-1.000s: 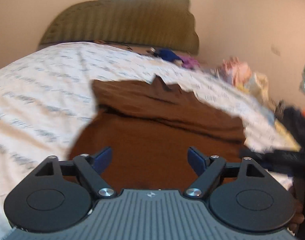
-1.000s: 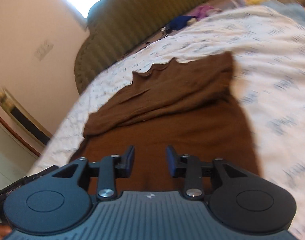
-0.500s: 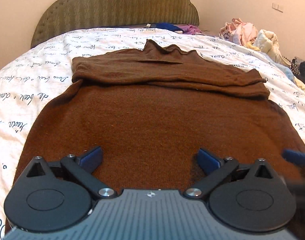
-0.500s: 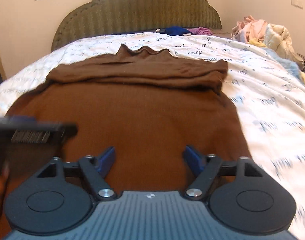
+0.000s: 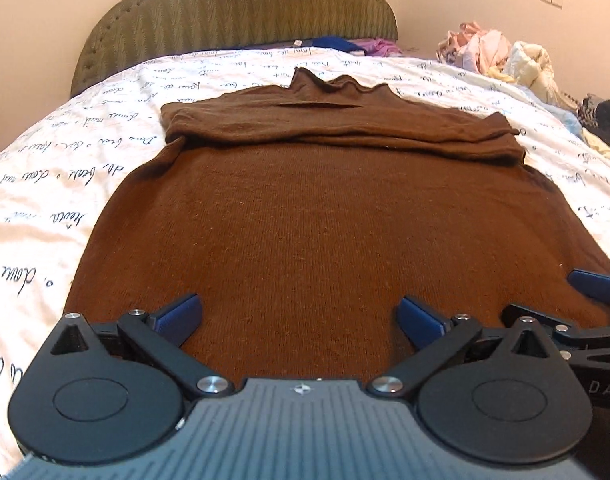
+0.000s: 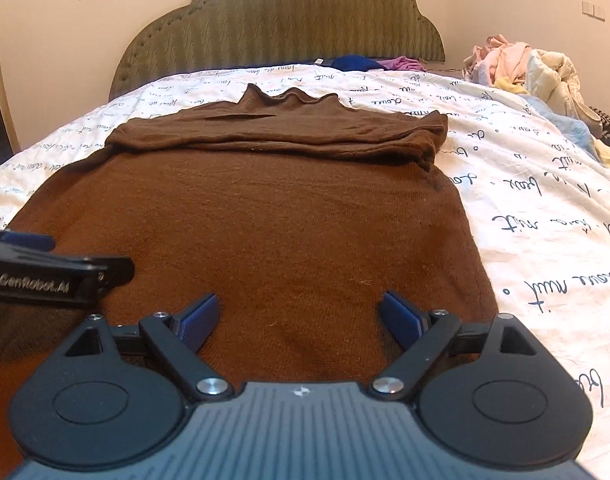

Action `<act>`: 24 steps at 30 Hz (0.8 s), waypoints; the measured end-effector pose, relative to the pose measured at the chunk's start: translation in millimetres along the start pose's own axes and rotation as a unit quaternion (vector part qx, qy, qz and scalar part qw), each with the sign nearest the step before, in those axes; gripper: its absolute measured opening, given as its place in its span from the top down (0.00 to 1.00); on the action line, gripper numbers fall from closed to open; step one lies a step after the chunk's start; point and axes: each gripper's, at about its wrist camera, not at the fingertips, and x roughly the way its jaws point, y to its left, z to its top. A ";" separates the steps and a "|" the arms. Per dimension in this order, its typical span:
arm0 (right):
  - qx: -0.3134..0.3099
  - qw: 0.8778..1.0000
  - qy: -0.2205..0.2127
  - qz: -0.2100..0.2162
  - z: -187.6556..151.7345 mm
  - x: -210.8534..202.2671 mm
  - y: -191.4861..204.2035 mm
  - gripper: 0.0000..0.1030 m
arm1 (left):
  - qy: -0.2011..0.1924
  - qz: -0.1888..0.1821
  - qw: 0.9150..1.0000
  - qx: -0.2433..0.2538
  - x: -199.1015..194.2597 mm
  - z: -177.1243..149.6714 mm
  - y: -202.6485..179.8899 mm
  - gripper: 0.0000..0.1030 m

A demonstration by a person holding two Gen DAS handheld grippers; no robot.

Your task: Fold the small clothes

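A brown knit turtleneck sweater (image 5: 325,216) lies flat on the bed, collar at the far end, both sleeves folded across the chest. It also shows in the right wrist view (image 6: 273,220). My left gripper (image 5: 299,316) is open and empty, low over the sweater's near hem on its left half. My right gripper (image 6: 299,314) is open and empty, low over the near hem on its right half. Each gripper shows at the edge of the other's view: the right one (image 5: 593,286), the left one (image 6: 21,240).
The white bedsheet (image 5: 85,176) with black script surrounds the sweater. An olive padded headboard (image 5: 241,12) stands at the far end. Blue and purple clothes (image 6: 369,63) lie by the headboard. A pile of pale clothes (image 6: 525,68) lies at the far right.
Both views have swung from a tilted, blurred angle to level and square to the sweater. Both grippers have opened wider and come lower over the near hem, side by side.
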 end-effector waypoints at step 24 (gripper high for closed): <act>-0.003 1.000 -0.001 -0.008 -0.7 -0.9 0.1 0.11 | -0.002 0.005 1.000 0.002 -8.8 -8.0 -2.1 0.00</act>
